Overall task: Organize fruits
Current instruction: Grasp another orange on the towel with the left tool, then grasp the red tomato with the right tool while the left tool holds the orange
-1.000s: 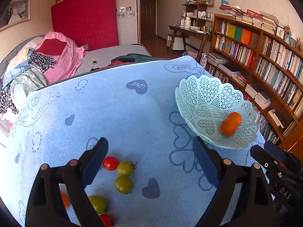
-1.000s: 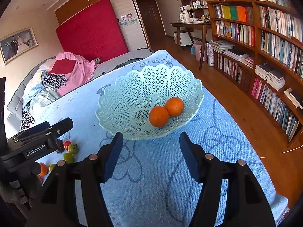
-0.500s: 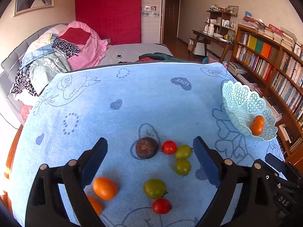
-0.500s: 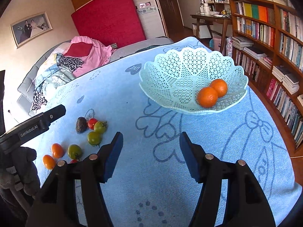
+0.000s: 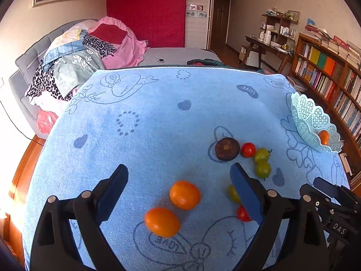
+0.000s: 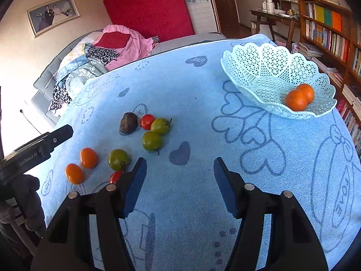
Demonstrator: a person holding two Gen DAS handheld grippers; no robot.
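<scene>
Loose fruit lies on the blue cloth point(image 5: 158, 124). My left gripper point(image 5: 178, 178) is open above two oranges point(image 5: 185, 194), point(image 5: 162, 221). Beside them are a dark brown fruit point(image 5: 226, 149), a red tomato point(image 5: 248, 149) and green tomatoes point(image 5: 262, 169). A pale green lattice basket point(image 6: 266, 67) holds two oranges point(image 6: 295, 99) at the right. My right gripper point(image 6: 179, 171) is open and empty over bare cloth. The fruit cluster point(image 6: 152, 140) lies to its left. The right finger hides part of a green and a red tomato in the left wrist view.
A bed point(image 5: 171, 56) piled with clothes point(image 5: 85, 54) lies beyond the table's far edge. A bookshelf point(image 6: 334, 27) stands close on the right. The basket point(image 5: 313, 122) sits near the table's right edge.
Both grippers have swung left, away from the basket and toward the loose fruit. The two oranges have come between the left fingers. Both grippers stayed open.
</scene>
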